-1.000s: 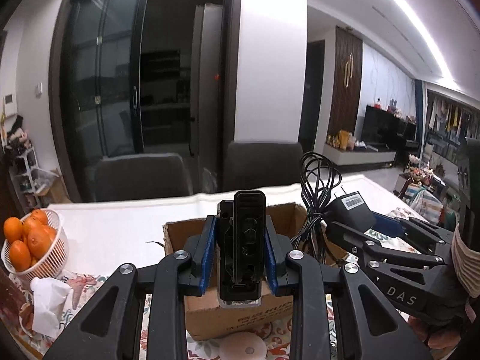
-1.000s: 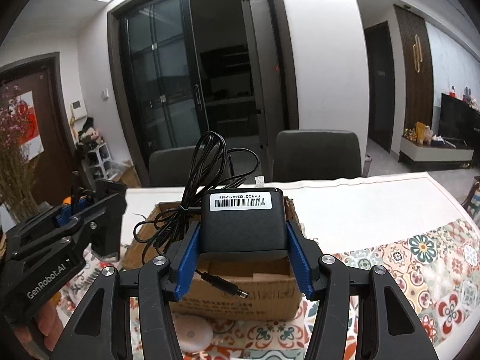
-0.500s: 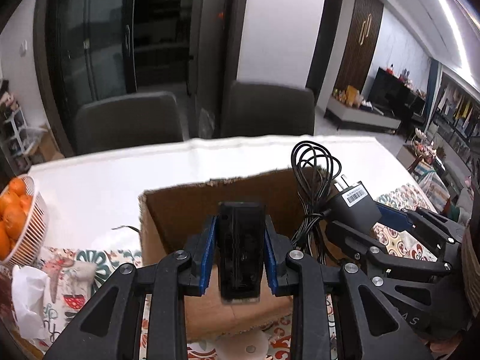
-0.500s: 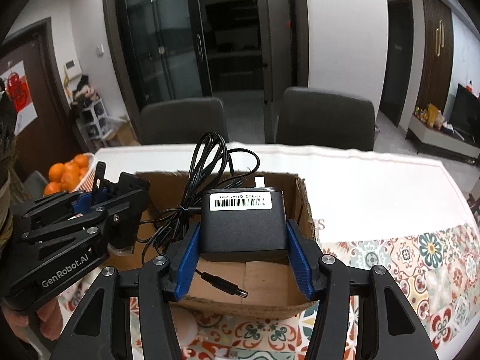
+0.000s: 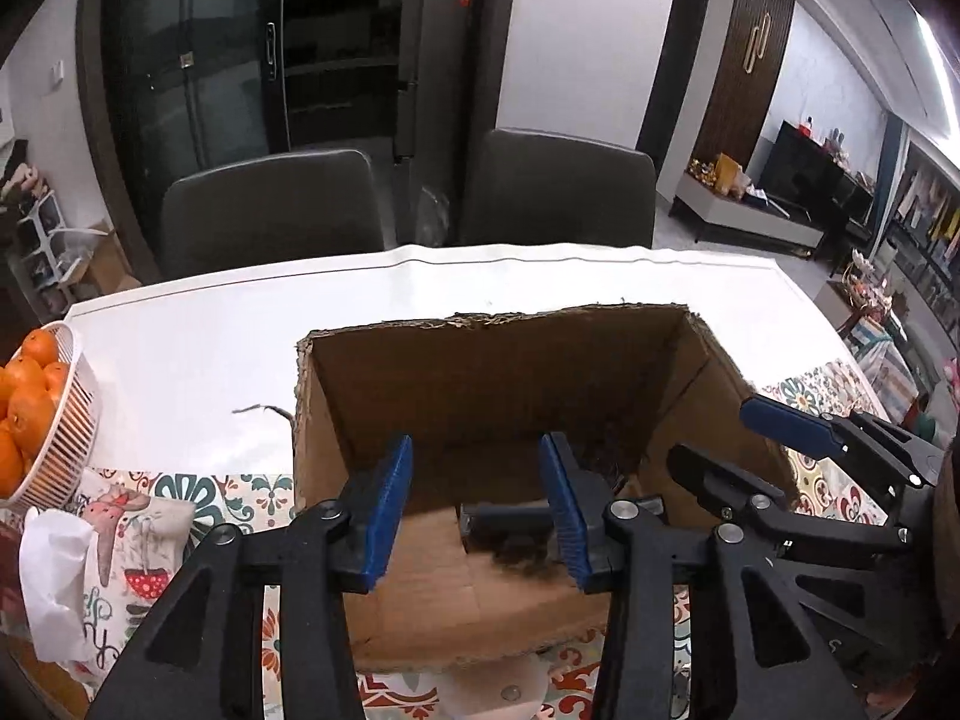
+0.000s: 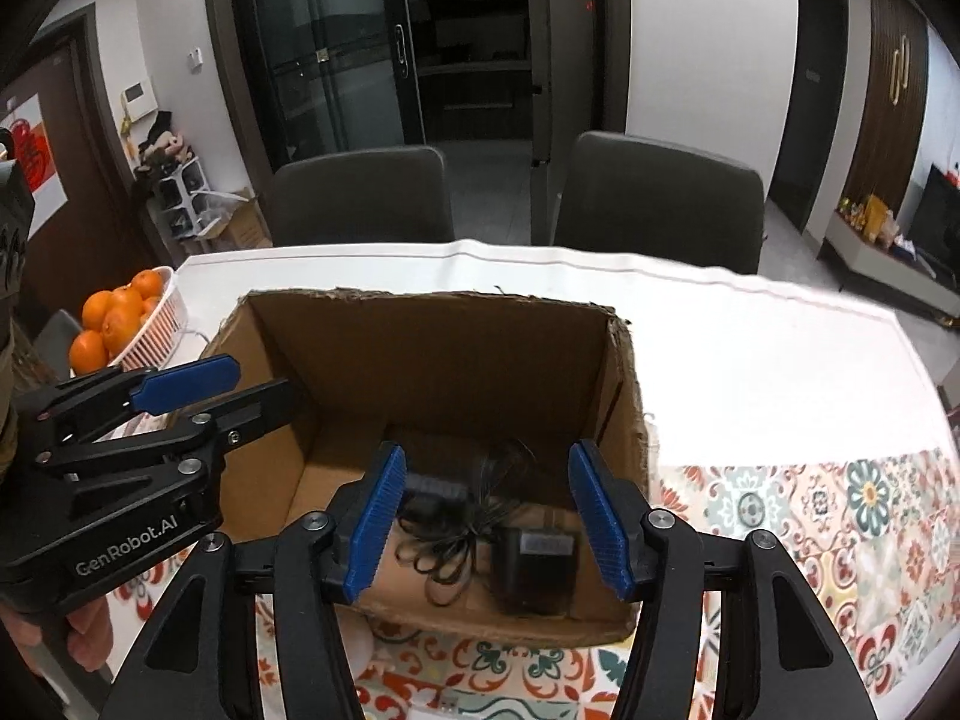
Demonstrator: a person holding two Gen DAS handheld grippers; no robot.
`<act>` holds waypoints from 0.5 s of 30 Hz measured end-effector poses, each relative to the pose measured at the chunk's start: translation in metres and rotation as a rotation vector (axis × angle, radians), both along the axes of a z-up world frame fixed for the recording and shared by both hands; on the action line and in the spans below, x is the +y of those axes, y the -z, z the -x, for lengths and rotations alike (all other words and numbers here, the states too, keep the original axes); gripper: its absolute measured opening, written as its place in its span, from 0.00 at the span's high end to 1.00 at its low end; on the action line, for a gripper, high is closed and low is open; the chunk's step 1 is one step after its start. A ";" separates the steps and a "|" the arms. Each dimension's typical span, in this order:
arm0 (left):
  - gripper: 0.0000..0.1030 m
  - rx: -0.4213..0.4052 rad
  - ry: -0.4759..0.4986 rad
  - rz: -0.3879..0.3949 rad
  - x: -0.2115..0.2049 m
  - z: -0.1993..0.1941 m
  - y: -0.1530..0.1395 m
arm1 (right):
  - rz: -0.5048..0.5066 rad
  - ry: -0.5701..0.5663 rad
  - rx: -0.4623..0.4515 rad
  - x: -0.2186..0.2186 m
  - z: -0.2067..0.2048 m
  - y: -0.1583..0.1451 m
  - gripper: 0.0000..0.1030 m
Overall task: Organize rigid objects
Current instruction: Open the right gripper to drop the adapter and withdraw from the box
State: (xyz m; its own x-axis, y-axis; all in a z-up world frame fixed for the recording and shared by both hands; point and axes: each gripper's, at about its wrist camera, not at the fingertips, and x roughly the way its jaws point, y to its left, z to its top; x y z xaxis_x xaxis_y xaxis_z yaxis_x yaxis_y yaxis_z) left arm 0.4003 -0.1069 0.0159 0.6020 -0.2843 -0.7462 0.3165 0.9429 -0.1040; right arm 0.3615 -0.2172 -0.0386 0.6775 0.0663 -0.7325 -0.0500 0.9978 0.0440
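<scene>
An open cardboard box [image 5: 480, 372] [image 6: 432, 354] stands on the table in front of both grippers. My left gripper [image 5: 477, 510] is open and empty above the box's near edge. A black oblong device [image 5: 504, 531] lies blurred on the box floor between its fingers. My right gripper [image 6: 480, 522] is open and empty above the box. A black power adapter [image 6: 537, 570] with its coiled black cable [image 6: 456, 534] lies on the box floor, beside the black device [image 6: 435, 486]. Each gripper shows in the other's view, the right one [image 5: 780, 450] and the left one [image 6: 180, 402], both open.
A white basket of oranges [image 5: 36, 414] [image 6: 129, 318] stands at the table's left, with a crumpled tissue [image 5: 51, 582] in front of it. A patterned cloth [image 6: 840, 528] covers the near table. Two dark chairs [image 5: 270, 210] [image 5: 558, 186] stand behind the table.
Both grippers tilted down over the box and opened. The black device left my left gripper and the adapter with cable left my right gripper; both now lie inside the box.
</scene>
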 end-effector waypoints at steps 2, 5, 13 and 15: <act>0.58 -0.018 -0.006 -0.006 0.002 0.007 -0.003 | -0.004 0.003 -0.009 -0.001 0.004 -0.003 0.44; 0.58 -0.050 -0.019 -0.017 0.005 0.019 -0.009 | -0.008 0.024 -0.033 -0.002 0.013 -0.007 0.44; 0.56 -0.098 -0.026 -0.001 0.019 0.060 -0.020 | -0.030 0.061 -0.107 -0.004 0.049 -0.019 0.44; 0.55 -0.114 -0.032 0.004 0.022 0.073 -0.021 | -0.033 0.068 -0.134 -0.003 0.062 -0.022 0.43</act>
